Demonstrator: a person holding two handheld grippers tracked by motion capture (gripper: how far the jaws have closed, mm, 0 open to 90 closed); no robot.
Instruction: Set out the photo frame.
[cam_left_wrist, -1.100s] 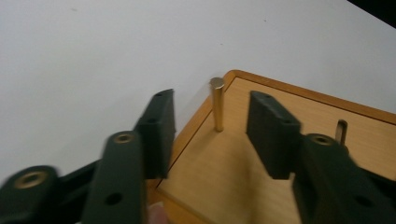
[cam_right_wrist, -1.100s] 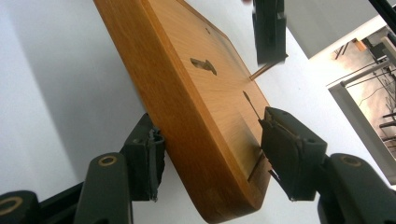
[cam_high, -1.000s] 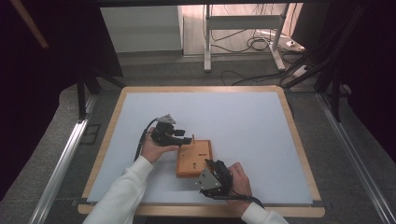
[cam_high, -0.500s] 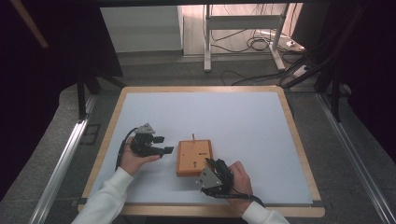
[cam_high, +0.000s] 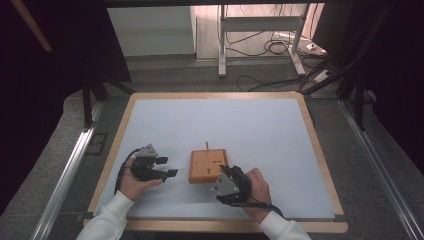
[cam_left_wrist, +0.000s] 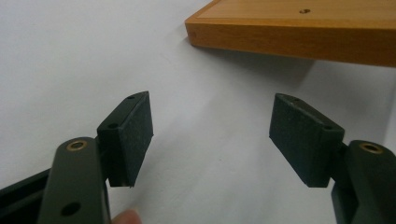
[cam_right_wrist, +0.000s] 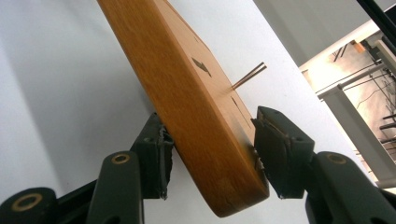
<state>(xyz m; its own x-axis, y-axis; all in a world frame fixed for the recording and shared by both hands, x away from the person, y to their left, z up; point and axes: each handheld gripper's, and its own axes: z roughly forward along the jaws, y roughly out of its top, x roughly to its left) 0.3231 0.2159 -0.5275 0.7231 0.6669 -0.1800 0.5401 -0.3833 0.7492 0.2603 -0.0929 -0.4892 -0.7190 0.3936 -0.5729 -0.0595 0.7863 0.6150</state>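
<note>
Near edge, high view: two forearms in white sleeves coming in from bottom. R hand (cam_high: 256, 187) gripping the right gripper (cam_high: 226, 184), grey plate on top, sitting at near-right corner of wooden block (cam_high: 208, 166). L hand (cam_high: 131, 181) holding the left gripper (cam_high: 169, 167), jaws pointing toward block's left side, near it but apart.

Right gripper view: jaws closing on the block's edge, one pad (cam_right_wrist: 161, 156) pressing the underside, the other (cam_right_wrist: 268, 149) against the top face. Block (cam_right_wrist: 187, 102) looking tilted across frame, but camera itself may be rolled; can't tell if block is lifting off the mat. Thin wooden peg (cam_right_wrist: 249, 76) sticking out of block's top face. Small dark marks on that face, too small to read.

Left gripper view: jaws standing wide apart, nothing between the pads (cam_left_wrist: 133, 133), only white mat (cam_left_wrist: 70, 56) showing below. Fingertip peeking in at bottom edge. Block's corner (cam_left_wrist: 299, 32) lying beyond jaws, upper right, casting shadow on mat; small hole in its top.

Mid table: block resting roughly centre-front of white mat (cam_high: 225, 125), peg (cam_high: 206, 145) standing at its far edge. Mat covering the wooden-rimmed table (cam_high: 320, 150).

Far: grey floor, white frame legs (cam_high: 222, 37), cables (cam_high: 277, 45) trailing behind the table.
</note>
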